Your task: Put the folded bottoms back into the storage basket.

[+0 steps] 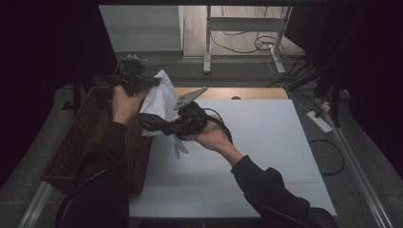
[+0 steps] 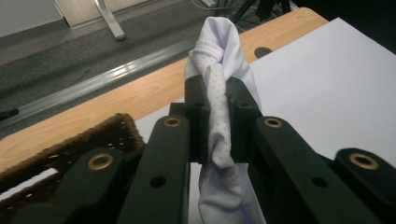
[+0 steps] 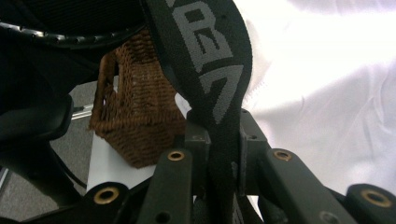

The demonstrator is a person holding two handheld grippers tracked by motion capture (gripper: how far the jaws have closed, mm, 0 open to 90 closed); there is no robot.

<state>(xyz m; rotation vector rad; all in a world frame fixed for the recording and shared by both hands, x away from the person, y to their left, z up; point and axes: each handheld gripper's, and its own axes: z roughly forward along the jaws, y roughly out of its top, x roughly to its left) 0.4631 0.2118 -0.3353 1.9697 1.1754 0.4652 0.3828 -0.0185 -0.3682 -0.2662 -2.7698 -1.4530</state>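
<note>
Above the left side of the table (image 1: 266, 156), next to the brown wicker basket (image 1: 71, 142), a white garment (image 1: 160, 100) hangs between the two grippers. The left gripper (image 2: 218, 126) is clamped on a bunched, dotted white fold of the cloth, at the far, upper end. The right gripper (image 3: 223, 140) is clenched on the garment's black lettered waistband (image 3: 205, 60), nearer and lower, pointing left toward the basket. The garment's long axis thus runs from far-upper-left down to near-right, with loose cloth dangling just over the table's white surface. The basket lies just left of both hands, the left hand (image 1: 124, 104) being nearer to it, so I judge a short carry leftward would put the cloth over it.
</note>
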